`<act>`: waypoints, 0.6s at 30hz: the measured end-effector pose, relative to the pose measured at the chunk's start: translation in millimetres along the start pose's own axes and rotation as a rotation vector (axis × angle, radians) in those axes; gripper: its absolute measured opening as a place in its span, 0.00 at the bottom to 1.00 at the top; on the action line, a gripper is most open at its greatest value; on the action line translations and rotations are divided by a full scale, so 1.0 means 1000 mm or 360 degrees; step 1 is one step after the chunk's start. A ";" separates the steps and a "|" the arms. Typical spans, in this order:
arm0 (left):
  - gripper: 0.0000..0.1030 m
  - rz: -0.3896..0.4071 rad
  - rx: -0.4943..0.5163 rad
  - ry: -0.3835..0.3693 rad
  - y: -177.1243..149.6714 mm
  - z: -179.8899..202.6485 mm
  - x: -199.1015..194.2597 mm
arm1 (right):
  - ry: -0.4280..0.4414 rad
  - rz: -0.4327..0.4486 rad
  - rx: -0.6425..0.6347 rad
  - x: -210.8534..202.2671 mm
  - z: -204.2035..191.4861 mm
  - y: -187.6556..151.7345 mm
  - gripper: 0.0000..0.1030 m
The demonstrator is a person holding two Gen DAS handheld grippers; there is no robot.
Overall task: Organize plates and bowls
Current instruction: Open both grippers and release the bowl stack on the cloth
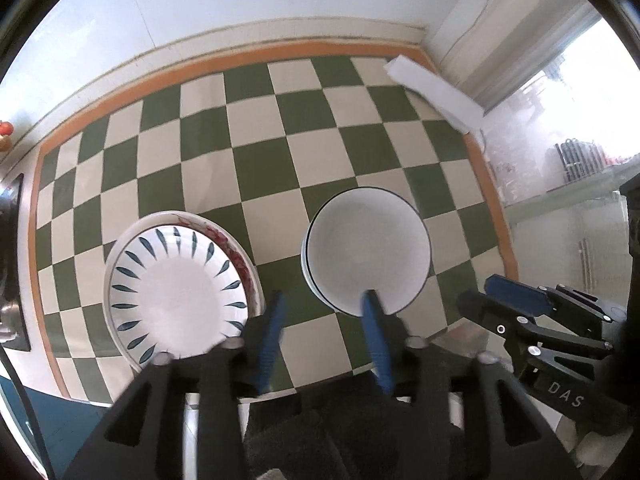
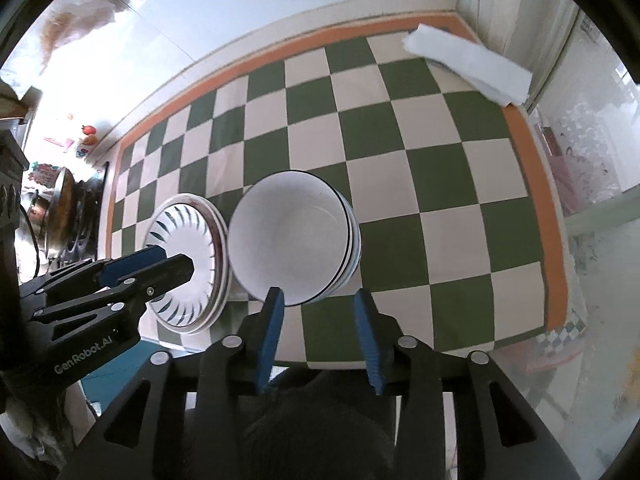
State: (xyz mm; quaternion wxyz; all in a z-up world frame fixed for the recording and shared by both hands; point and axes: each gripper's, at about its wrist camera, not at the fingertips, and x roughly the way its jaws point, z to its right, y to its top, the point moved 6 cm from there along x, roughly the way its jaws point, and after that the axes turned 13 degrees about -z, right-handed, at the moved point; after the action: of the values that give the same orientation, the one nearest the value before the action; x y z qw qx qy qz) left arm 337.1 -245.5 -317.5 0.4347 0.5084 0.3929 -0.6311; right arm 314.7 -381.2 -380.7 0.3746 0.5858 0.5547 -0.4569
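Left wrist view: a white plate with blue leaf-shaped strokes [image 1: 176, 284], stacked on a red-patterned plate, sits lower left on the green-and-cream checkered tablecloth [image 1: 280, 148], beside stacked white bowls with thin dark rims [image 1: 368, 248] at centre. The left gripper [image 1: 324, 308] and right gripper [image 2: 318, 300] hover with fingers apart, holding nothing.

Both wrist cameras look steeply down from close above the checkered tablecloth [image 1: 260, 152], side by side, sharing the plate stack [image 1: 176, 288], the bowl stack [image 2: 292, 240] and the far wall.
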 end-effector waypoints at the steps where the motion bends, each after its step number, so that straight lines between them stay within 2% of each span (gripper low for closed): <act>1: 0.59 0.0022 0.0011 0.0004 -0.003 0.000 -0.006 | 0.0001 0.0013 -0.0002 -0.004 -0.001 -0.002 0.45; 2: 0.69 0.0041 0.0013 0.0007 -0.005 0.000 -0.009 | -0.0001 0.0026 -0.0005 -0.009 -0.003 -0.005 0.50; 3: 0.72 0.0060 0.0015 0.0012 -0.006 -0.001 -0.013 | -0.0002 0.0037 -0.0007 -0.013 -0.004 -0.008 0.55; 4: 0.75 0.0079 0.0024 0.0024 -0.008 -0.001 -0.017 | -0.0002 0.0052 -0.0010 -0.018 -0.005 -0.011 0.56; 6: 0.79 0.0103 0.0018 0.0034 -0.011 -0.002 -0.023 | -0.0004 0.0075 -0.0018 -0.025 -0.008 -0.016 0.66; 7: 0.85 0.0109 0.0020 0.0028 -0.013 -0.003 -0.026 | -0.0002 0.0077 -0.0024 -0.028 -0.009 -0.018 0.69; 9: 0.86 0.0128 0.0012 0.0013 -0.016 -0.004 -0.033 | -0.0008 0.0080 -0.0029 -0.032 -0.011 -0.022 0.76; 18: 0.94 0.0196 0.0005 -0.0043 -0.031 -0.002 -0.063 | -0.0019 0.0147 -0.0036 -0.056 -0.018 -0.036 0.82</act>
State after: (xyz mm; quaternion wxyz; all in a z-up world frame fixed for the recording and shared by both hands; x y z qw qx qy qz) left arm 314.9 -224.4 -254.2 0.4771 0.5237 0.3538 -0.6106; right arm 282.9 -377.8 -319.7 0.4053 0.6038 0.5298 -0.4364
